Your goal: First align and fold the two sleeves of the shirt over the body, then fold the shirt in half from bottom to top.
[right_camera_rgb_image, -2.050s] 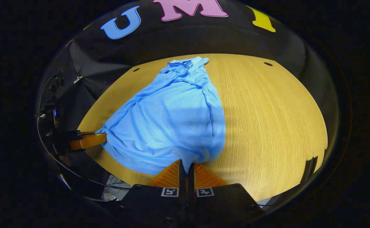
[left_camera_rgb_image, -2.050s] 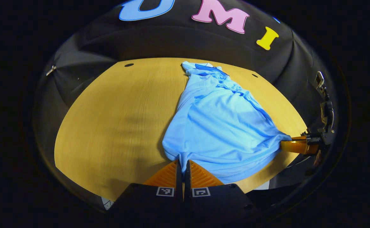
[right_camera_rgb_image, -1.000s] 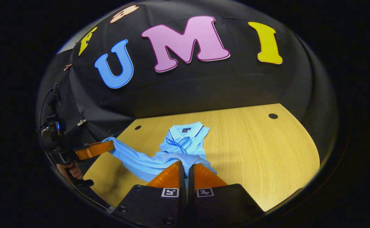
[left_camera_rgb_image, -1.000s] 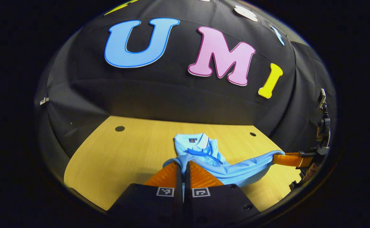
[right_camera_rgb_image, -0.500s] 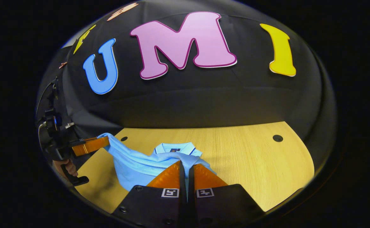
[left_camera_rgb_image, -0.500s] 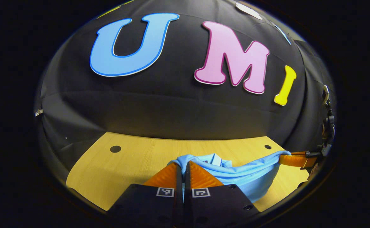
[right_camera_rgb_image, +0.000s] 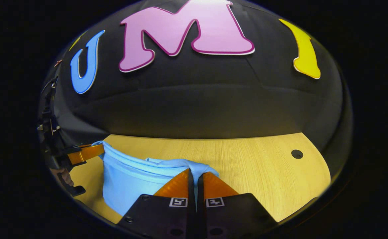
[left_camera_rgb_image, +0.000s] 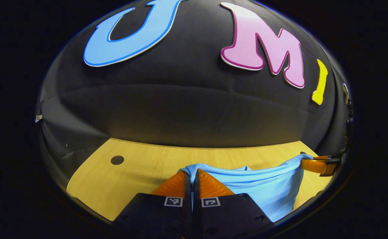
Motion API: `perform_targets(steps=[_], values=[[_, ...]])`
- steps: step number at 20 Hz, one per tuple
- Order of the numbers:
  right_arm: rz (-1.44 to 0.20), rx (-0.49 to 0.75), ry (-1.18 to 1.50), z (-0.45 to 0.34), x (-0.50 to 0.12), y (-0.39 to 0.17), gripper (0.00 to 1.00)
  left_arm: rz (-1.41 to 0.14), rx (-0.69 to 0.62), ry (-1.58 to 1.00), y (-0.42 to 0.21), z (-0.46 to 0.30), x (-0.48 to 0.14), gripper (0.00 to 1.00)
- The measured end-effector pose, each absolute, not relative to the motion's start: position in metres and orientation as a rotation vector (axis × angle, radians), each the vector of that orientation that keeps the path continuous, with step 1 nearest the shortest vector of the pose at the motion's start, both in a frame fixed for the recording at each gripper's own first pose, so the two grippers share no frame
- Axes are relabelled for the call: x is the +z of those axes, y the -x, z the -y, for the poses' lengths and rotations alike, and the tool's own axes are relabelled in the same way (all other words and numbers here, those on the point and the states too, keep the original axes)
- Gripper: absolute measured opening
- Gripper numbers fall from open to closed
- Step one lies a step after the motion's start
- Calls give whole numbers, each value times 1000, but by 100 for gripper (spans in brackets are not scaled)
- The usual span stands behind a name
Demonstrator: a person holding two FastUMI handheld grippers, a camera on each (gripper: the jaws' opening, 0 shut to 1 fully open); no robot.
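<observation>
Both the left gripper (left_camera_rgb_image: 192, 172) and right gripper (right_camera_rgb_image: 195, 173) were clamped on the light-blue fabric shirt's (left_camera_rgb_image: 263, 187) hem, lower centre, above the wooden table (left_camera_rgb_image: 141, 166). Best lowered evenly, corners level, onto the collar.

Left claw (left_camera_rgb_image: 191, 173) (and right claw (right_camera_rgb_image: 195, 172)) both clamped closed.

shirt (left_camera_rgb_image: 263, 186) hem: raised off bench (left_camera_rgb_image: 131, 172), carried toward far wall | collar: now hidden behind lifted cloth between both hand-held grippers

Shirt (left_camera_rgb_image: 267, 186) above table (left_camera_rgb_image: 141, 166), between grippers
</observation>
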State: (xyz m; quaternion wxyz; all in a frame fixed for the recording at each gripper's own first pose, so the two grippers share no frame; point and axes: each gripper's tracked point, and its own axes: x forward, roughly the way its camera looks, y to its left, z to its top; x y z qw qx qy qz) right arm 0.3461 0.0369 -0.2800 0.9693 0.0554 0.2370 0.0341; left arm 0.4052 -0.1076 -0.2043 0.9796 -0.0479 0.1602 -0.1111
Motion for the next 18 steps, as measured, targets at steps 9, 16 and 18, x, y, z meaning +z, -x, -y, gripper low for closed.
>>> perform_targets(steps=[9,16,18], values=[[-554,43,-89,-28,-336,-396,5,-400,-181,72,-462,124,-247,6],[-622,30,-82,-29,-378,-409,5,-489,-148,53,-465,125,-289,6],[-638,25,-77,-28,-385,-408,5,-514,-149,44,-464,125,-297,6]])
